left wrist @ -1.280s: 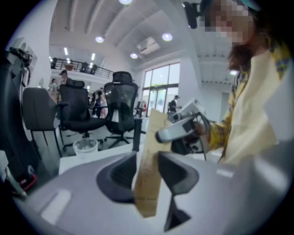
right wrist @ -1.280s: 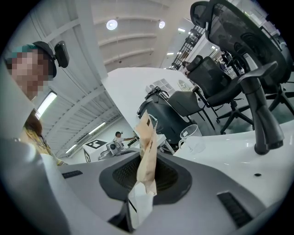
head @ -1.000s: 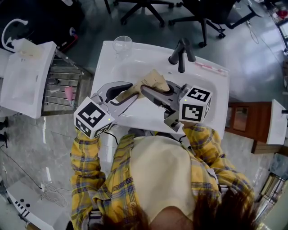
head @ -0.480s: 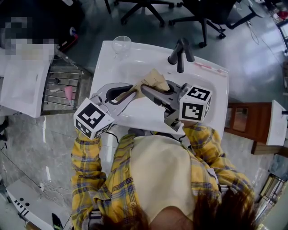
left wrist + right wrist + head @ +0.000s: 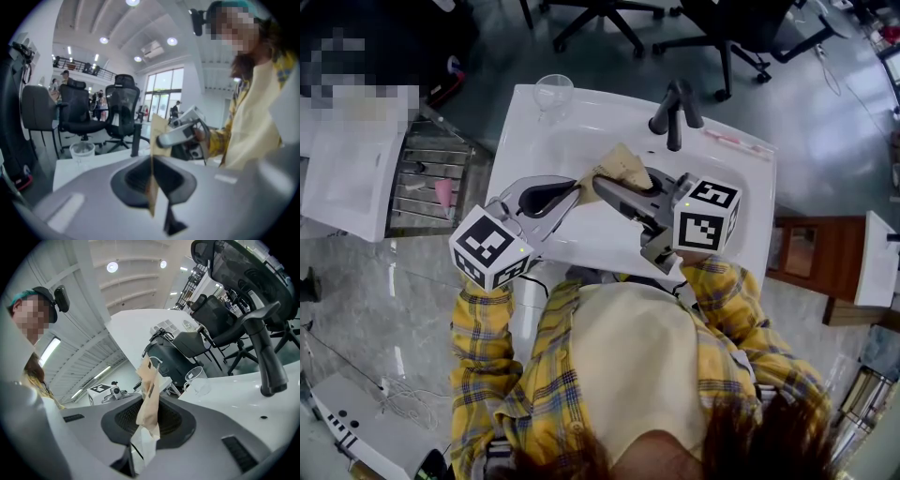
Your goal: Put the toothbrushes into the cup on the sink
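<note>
- A grey polished floor with office chairs [image 5: 600, 19] lies behind a white sink [image 5: 525, 131]; its dark faucet [image 5: 677, 108] stands at the back edge.
- The clear glass cup [image 5: 554, 94] stands upright at the sink's back left corner, with nothing in it.
- A brown paper packet [image 5: 619, 167] is held above the basin, between both tools.
- The left gripper [image 5: 579, 185] has just been closing its jaws; they now pinch the packet's edge.
- The right gripper [image 5: 605, 187] clamps the same packet from the other side, jaws narrow.
- A thin pink item [image 5: 733, 142], too small to identify, lies along the back right edge.
</note>
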`<state>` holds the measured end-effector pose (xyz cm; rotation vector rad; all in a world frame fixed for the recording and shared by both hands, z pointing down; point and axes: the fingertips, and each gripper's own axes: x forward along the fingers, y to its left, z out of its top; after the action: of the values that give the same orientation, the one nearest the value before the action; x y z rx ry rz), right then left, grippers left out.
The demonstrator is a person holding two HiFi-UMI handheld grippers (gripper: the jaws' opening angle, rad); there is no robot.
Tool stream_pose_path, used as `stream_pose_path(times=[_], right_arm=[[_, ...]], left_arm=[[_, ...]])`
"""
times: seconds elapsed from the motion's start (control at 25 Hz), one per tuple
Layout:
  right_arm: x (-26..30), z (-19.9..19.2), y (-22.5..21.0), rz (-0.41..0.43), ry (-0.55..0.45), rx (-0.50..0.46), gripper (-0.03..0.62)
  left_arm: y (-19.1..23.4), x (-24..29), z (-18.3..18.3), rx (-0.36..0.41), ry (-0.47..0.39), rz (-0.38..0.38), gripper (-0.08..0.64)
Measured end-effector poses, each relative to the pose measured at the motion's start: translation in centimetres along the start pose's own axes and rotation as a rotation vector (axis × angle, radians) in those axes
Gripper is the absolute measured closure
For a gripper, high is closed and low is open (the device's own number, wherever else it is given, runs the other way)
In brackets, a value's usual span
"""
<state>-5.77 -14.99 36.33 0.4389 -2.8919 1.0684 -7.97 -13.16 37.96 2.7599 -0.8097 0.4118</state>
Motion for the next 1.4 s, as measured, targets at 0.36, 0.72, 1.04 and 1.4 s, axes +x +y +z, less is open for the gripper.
stream_pose_path(times=[0.36, 0.72, 1.04, 1.4], right_arm=[[0.0, 0.1, 0.2, 0.01, -0.001, 0.008, 0.525], [0.1, -0.1, 0.2, 0.031, 0.0, 0.019, 0.525], [0.1, 0.0, 0.1, 0.037, -0.002, 0.045, 0.525], [-0.3, 0.1, -0.1, 0.015, -0.014, 0.045, 0.548]], left_arm=[[0.1, -0.3, 0.1, -0.047, -0.027, 0.01, 0.548], [0.2, -0.4, 0.0, -0.099, -0.043, 0.003, 0.554], [1.1, -1.0, 0.1, -0.164, -0.071, 0.023, 0.554], [1.7, -1.7, 0.6, -0.198, -0.114, 0.035, 0.554]])
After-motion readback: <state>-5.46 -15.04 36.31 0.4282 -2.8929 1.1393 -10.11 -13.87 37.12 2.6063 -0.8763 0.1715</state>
